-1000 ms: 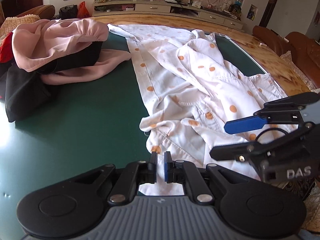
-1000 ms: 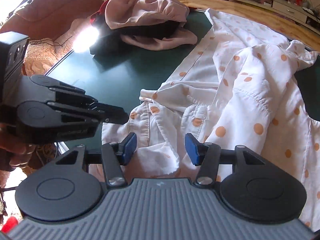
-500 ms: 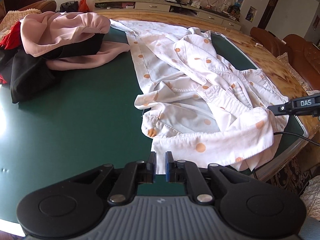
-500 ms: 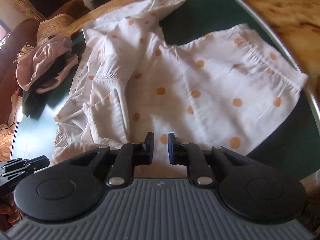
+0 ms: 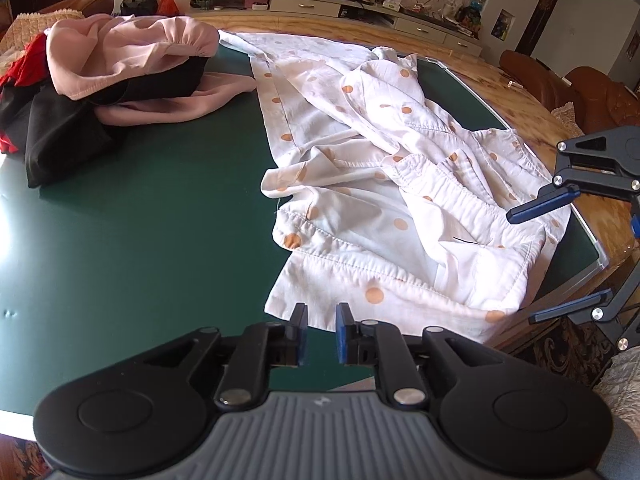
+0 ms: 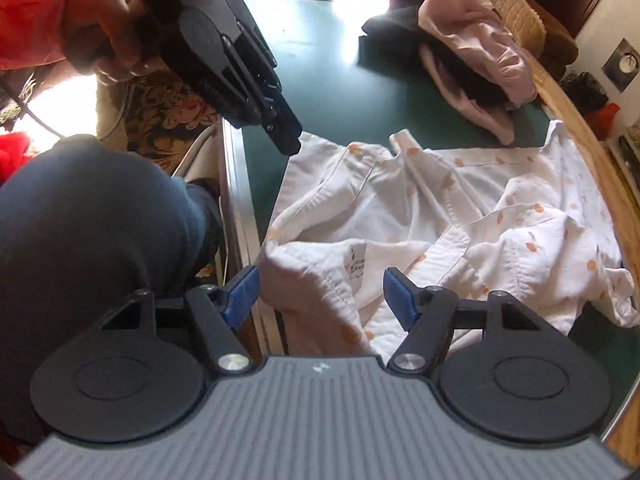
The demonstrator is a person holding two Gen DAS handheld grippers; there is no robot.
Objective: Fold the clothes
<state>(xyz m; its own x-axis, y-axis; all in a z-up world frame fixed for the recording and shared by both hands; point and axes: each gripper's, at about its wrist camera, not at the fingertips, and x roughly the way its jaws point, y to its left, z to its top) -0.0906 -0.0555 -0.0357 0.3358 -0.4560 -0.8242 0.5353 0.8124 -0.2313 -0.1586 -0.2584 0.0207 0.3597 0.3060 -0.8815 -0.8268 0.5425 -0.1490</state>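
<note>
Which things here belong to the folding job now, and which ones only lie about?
In the job:
- dotted shirt, crumpled on the green table
- left gripper, jaws opening, nothing between them
- right gripper, jaws opening over the shirt's edge

Lying about:
- pink garment, on top of the pile
- black garment
- red cloth

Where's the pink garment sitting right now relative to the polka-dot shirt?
In the left wrist view the pink garment lies far left on the green table, draped over black clothing, its trailing end just touching the polka-dot shirt at its left edge.
</note>
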